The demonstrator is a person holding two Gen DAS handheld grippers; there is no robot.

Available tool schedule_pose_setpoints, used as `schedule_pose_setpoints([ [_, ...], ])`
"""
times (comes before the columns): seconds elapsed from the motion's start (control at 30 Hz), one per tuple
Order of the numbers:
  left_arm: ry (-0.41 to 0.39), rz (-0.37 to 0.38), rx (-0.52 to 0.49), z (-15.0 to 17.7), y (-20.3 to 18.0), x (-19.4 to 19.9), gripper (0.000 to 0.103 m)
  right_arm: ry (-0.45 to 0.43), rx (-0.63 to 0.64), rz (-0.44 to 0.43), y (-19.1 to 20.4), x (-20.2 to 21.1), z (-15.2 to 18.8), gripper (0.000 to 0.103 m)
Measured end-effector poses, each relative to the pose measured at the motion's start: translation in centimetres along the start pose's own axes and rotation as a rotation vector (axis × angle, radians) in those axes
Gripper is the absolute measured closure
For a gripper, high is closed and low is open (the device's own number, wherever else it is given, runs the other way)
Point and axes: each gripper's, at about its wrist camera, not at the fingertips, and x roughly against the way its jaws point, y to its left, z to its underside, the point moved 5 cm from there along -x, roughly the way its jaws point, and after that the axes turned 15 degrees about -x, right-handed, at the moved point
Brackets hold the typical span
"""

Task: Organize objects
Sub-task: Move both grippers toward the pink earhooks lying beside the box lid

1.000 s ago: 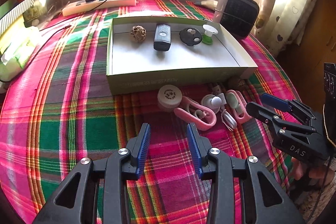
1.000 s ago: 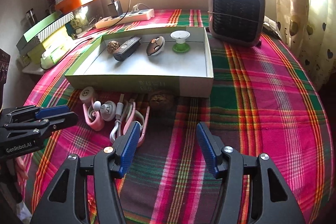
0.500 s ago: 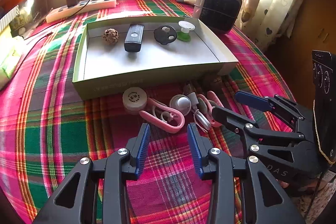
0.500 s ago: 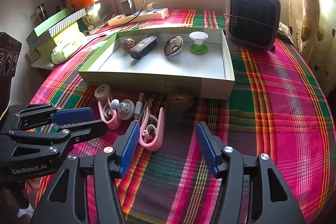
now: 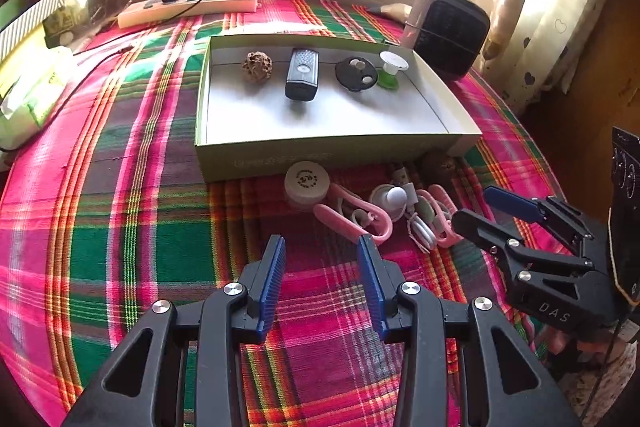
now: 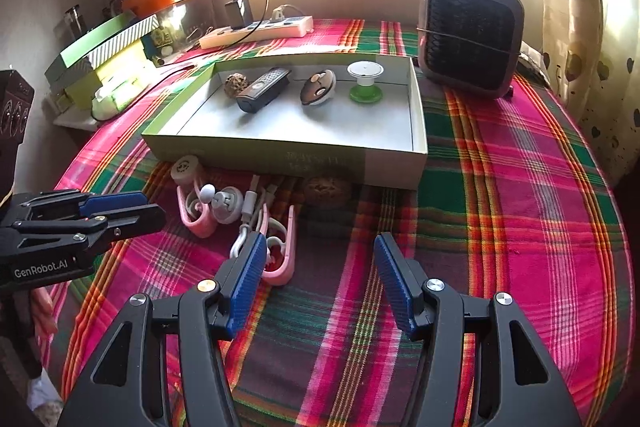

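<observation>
Shallow green box (image 5: 332, 155) sits mid-counter toward the far edge, open top, four things lined along its far wall: walnut-like ball (image 5: 257, 65), dark remote-like gadget (image 5: 302, 74), round dark disc (image 5: 356, 74), white-and-green spool (image 5: 392, 69). Row looks like sorted items, so the box is likely the drop target.

Unsorted pile lies on the plaid counter (image 5: 120, 227) right against the box's near wall: one white round cap (image 5: 306, 181), two pink clips (image 6: 280, 247), one white round plug-like piece (image 6: 224, 203), one coiled white cable (image 5: 420, 231), one second brown nut (image 6: 326, 189) touching the box wall. Count in the tangle is rough; pieces overlap.

Left gripper (image 5: 322, 259): jaws spread, nothing between them, hovering just near-side of one pink clip, angled down. Jaws have just been opening a bit, probably readying for a pick.

Right gripper (image 6: 320, 267): jaws spread wide, empty, left blue pad overlapping the other pink clip in view; contact cannot be told.

Off-task: one power strip (image 6: 256, 31) at far edge, one heater (image 6: 470, 35) at far right corner, stacked boxes (image 6: 104, 59) off the left edge.
</observation>
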Motion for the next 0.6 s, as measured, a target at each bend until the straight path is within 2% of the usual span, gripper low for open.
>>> schedule_pose_setpoints([
  [0.27, 0.017, 0.039, -0.029, -0.7, -2.2, -1.0, 0.067, 0.006, 0.02, 0.006, 0.3, -0.3, -0.1, 0.046],
  [0.47, 0.059, -0.001, -0.037, -0.9, -2.3, -2.2, 0.067, 0.016, 0.021, -0.017, 0.2, -0.3, 0.0, 0.046],
  [0.6, 0.055, -0.005, -0.023, -0.9, -2.2, -2.4, 0.067, 0.014, 0.047, -0.024, 0.6, -0.2, 0.1, 0.046],
])
